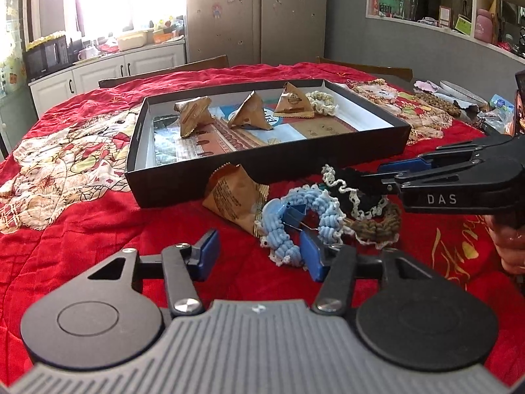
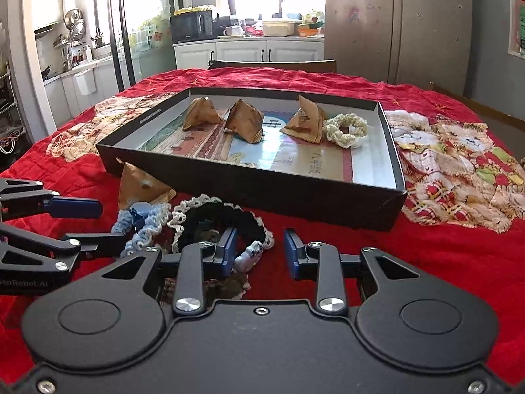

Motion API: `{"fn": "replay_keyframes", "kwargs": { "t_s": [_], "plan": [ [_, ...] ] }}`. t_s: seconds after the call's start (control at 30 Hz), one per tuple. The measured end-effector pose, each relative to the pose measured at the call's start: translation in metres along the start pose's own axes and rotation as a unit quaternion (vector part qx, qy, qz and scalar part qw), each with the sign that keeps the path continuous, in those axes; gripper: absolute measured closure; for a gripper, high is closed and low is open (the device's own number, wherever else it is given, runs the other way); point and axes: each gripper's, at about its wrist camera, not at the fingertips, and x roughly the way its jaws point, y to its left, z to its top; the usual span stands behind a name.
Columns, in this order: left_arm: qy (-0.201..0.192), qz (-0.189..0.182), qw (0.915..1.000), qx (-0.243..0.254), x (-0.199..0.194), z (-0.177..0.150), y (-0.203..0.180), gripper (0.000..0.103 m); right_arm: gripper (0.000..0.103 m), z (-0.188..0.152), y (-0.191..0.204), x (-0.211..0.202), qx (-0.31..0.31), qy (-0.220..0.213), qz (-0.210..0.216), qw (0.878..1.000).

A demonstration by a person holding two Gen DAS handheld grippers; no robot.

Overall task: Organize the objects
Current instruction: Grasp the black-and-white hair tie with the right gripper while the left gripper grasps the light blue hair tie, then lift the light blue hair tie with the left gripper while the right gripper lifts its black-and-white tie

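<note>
Home kitchen/dining rm: fridge (image 1: pixel 256 13), microwave (image 2: pixel 192 26), white cabinets (image 2: pixel 249 53), red-clothed table (image 2: pixel 328 229).

- The right gripper (image 2: pixel 261 251) hovers low over the red quilt (image 2: pixel 426 256), jaws apart.
- Its left finger (image 2: pixel 228 251) sits inside the ring of the black scrunchie (image 2: pixel 229 216), which has a cream lace edge.
- Just left of that lies a blue scrunchie (image 2: pixel 144 226).
- The left gripper (image 2: pixel 95 223) reaches in from the left, jaws apart around the blue scrunchie.
- Ahead stands a black tray (image 2: pixel 249 187), holding three brown packets (image 2: pixel 244 121) and a cream scrunchie (image 2: pixel 344 128).
- A fourth packet (image 2: pixel 137 184) leans against the tray's near wall, ahead and to the left.
</note>
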Motion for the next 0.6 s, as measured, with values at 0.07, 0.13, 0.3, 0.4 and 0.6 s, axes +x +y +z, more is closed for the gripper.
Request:
{"fn": "replay_keyframes", "kwargs": {
  "t_s": [0.07, 0.13, 0.3, 0.4, 0.6],
  "plan": [
    [0.001, -0.002, 1.0000, 0.001, -0.0008, -0.0007, -0.0002, 0.049, 0.074, -0.0013, -0.0023, -0.0005, 0.006, 0.001, 0.006, 1.000],
    [0.002, -0.007, 1.0000, -0.004, -0.0007, -0.0008, 0.0001, 0.053, 0.078, -0.0019, -0.0044, -0.0006, 0.012, 0.002, 0.011, 1.000],
    [0.007, -0.021, 0.9996, -0.017, 0.0007, 0.0003, 0.0004, 0.064, 0.084, -0.0037, -0.0059, -0.0012, 0.021, 0.000, 0.022, 1.000],
    [0.009, -0.029, 0.9992, -0.026, 0.0038, 0.0022, 0.0002, 0.072, 0.086, -0.0051, -0.0015, -0.0019, 0.011, -0.004, 0.021, 1.000],
    [0.007, -0.026, 0.9995, -0.018, 0.0046, 0.0030, -0.0061, 0.080, 0.087, -0.0059, 0.0010, -0.0022, 0.006, -0.008, 0.022, 1.000]
  ]
}}
